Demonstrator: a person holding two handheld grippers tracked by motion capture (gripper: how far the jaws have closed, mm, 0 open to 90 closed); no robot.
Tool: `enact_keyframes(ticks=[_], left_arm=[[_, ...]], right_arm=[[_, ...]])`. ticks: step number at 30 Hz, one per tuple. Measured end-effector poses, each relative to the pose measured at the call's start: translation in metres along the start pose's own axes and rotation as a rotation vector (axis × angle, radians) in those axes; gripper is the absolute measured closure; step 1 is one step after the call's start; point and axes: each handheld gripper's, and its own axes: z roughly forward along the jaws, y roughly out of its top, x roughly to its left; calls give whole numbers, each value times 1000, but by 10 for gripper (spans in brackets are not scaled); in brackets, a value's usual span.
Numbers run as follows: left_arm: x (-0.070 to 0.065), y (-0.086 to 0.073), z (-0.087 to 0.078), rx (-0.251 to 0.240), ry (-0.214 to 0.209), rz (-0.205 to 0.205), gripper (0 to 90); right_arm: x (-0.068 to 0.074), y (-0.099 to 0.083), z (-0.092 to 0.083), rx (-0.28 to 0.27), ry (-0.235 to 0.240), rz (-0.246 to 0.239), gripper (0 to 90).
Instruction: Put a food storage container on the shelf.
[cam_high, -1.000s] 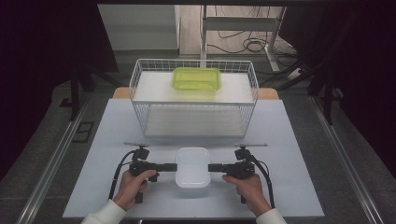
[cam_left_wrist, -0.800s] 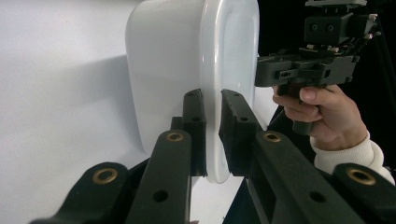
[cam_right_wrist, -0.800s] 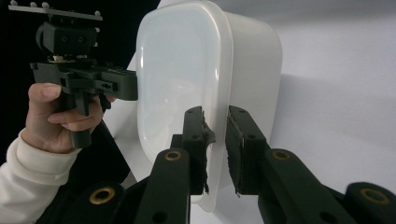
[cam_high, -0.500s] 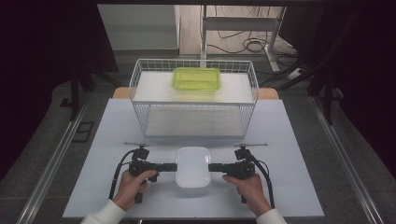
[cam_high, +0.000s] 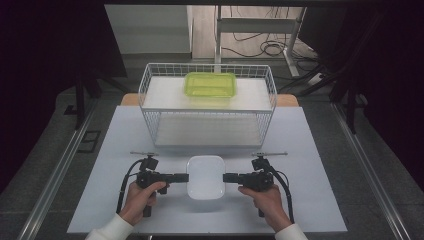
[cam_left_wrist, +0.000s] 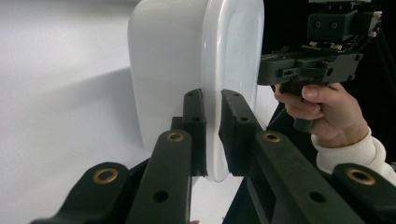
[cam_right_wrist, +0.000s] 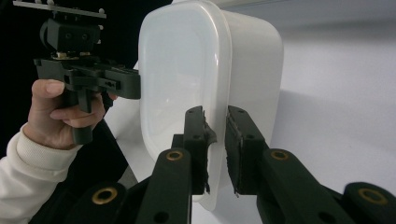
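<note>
A: Container (cam_high: 205, 176), white lidded plastic, rounded corners, smooth and faintly glossy, is sitting on the pale table (cam_high: 320, 190) between both tools, in front of the wire basket (cam_high: 207, 107).

B: Anything changing?

A: Nothing; against the earlier pictures, box and hands are keeping the same place. I'd judge the grasp is settling before a lift.

B: And the grip?

A: The left gripper (cam_left_wrist: 212, 135) is pinching the lid's rim on one short side, jaws nearly closed. The right gripper (cam_right_wrist: 215, 144) is doing the same on the opposite side.

B: Beyond it?

A: A translucent green tub (cam_high: 210, 84) is resting on the basket's upper shelf.
</note>
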Motion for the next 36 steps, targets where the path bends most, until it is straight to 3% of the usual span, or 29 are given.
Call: enact_keyframes(ticks=[4, 25, 36], left_arm=[[-4, 2, -2, -7, 2, 22, 809], [-13, 12, -6, -15, -7, 57, 810], [-24, 28, -14, -32, -21, 77, 810]], right_arm=[[3, 1, -2, -13, 1, -8, 786], [11, 9, -11, -40, -5, -50, 785], [22, 23, -19, -60, -2, -67, 785]])
